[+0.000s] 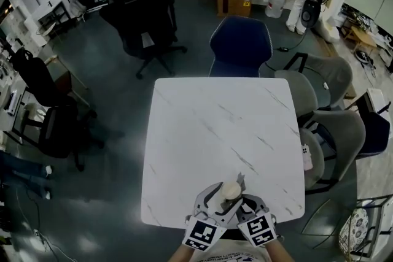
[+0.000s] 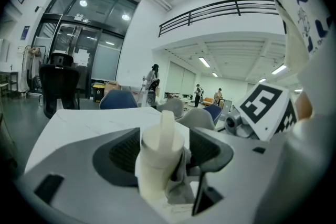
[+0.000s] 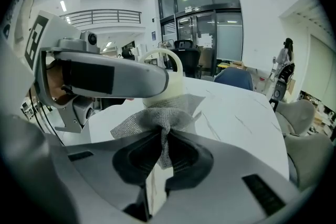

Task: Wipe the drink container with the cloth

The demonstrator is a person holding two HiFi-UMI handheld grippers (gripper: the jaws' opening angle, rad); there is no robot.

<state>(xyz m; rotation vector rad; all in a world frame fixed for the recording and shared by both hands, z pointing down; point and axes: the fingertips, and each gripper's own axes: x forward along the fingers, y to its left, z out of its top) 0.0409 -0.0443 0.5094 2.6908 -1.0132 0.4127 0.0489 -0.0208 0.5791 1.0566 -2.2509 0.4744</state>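
Over white table (image 1: 215, 126), left gripper (image 2: 165, 150) jaws clamp drink container (image 1: 231, 191), right gripper (image 3: 164, 153) jaws pinch cloth (image 3: 157, 120)

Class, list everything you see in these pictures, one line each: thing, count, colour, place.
table: one, white marbled, centre
drink container: one, cream, at table's near edge
cloth: one, grey, against drink container
blue chair: one, blue, table's far side
grey chairs: several, grey, table's right
black office chairs: several, black, left floor
left claw: one, grey, shut on drink container
right claw: one, grey, shut on cloth
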